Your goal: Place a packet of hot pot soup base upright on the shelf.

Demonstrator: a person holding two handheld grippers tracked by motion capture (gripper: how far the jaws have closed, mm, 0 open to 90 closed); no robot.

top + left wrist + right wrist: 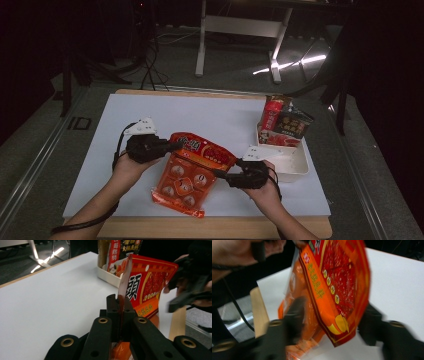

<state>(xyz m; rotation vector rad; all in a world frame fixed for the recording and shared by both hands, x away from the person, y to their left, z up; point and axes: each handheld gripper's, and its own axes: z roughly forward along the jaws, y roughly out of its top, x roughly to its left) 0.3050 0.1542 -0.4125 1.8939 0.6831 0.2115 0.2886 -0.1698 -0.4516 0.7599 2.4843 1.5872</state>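
Left tongs (120,305) clamp red snack bag (147,287) | print: 頭

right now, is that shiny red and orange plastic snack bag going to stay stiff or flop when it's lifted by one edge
Probably floppy: the shiny red and orange plastic snack bag bends where the left gripper pinches its top edge, and its lower half sags to the white table. The glossy film may be slippery, so the right gripper, jaws either side of it, looks useful.
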